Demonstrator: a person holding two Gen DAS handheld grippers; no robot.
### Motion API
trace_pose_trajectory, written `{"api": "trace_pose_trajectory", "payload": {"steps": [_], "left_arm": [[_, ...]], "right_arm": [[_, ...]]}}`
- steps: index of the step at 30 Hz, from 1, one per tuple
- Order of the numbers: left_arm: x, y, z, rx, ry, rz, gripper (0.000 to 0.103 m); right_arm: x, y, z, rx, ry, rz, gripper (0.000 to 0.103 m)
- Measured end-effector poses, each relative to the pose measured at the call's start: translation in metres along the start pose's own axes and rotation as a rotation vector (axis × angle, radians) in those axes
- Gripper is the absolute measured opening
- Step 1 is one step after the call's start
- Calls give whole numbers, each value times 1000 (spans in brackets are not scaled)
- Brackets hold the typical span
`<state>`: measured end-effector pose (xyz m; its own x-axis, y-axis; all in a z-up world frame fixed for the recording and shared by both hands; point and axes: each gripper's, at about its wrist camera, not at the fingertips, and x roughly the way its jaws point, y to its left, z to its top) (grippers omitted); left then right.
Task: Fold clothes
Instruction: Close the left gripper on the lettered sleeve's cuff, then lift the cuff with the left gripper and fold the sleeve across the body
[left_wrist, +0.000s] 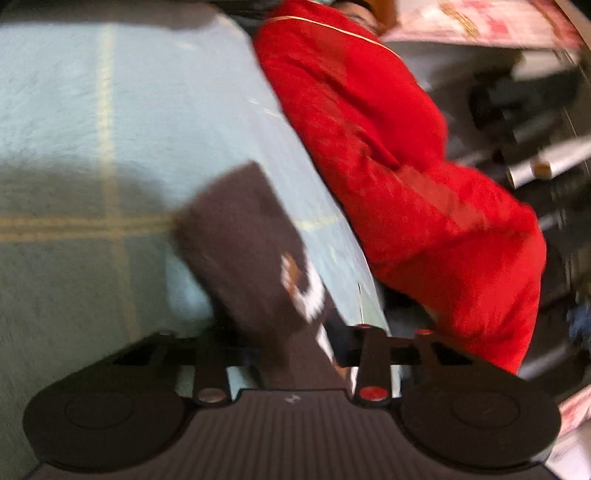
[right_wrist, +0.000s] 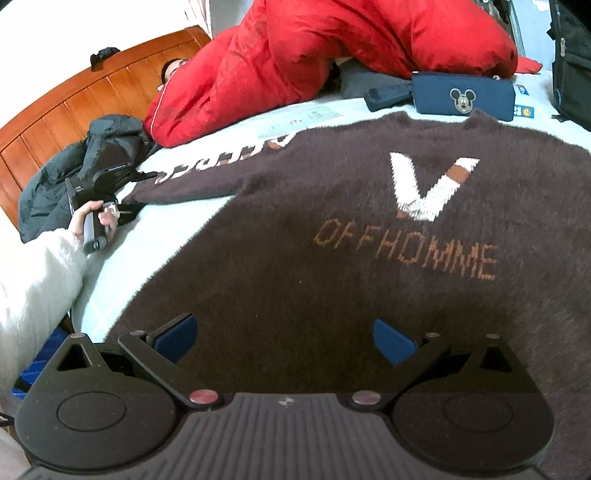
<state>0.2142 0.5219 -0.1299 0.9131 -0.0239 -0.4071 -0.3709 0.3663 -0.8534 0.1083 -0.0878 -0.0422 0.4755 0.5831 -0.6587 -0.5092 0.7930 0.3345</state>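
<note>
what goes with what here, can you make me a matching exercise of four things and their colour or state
Things:
1. sweater
2. quilt
3. pouch
4. right tongs

Colour or state:
a. navy, with a cartoon mouse face
b. open above the knit
c. brown, spread flat on the bed
d. red, bunched up behind

Pairs: 1-c, 2-d, 3-a, 4-b

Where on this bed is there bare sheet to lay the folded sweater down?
Bare sheet shows beside the brown sweater, between its sleeve and the white-sleeved arm. A thinner strip runs between the sweater's collar and the red quilt. The far edge is crowded: blue pouch, dark jacket.
</note>
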Motion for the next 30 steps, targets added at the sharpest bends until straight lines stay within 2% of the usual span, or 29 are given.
{"api": "trace_pose_trajectory", "payload": {"steps": [4,7,10,13,16,18,25,30], "left_arm": [[9,-7,-1,63,-10,25,26],[12,-12,-3,98,-19,71,14],[12,-21,-3,151,-14,111,10],[10,-42,-5,257,-4,187,8],[9,-76,-11,409,8,283,6],[8,-98,-16,494,14,313,6],[1,-172,-44,680,20,295,6],[3,-217,-74,773,36,283,5]], "right_arm": [[-1,1,0,-6,-3,-5,103],[-2,1,0,0,-4,-11,103],[-4,0,-1,-2,-3,-14,103],[-7,0,0,0,-8,-15,103],[-12,-3,1,8,-24,-8,103],[-16,-5,2,12,-34,-3,103],[-36,-13,-1,15,-69,9,103],[-53,-24,-7,34,-89,11,103]]}}
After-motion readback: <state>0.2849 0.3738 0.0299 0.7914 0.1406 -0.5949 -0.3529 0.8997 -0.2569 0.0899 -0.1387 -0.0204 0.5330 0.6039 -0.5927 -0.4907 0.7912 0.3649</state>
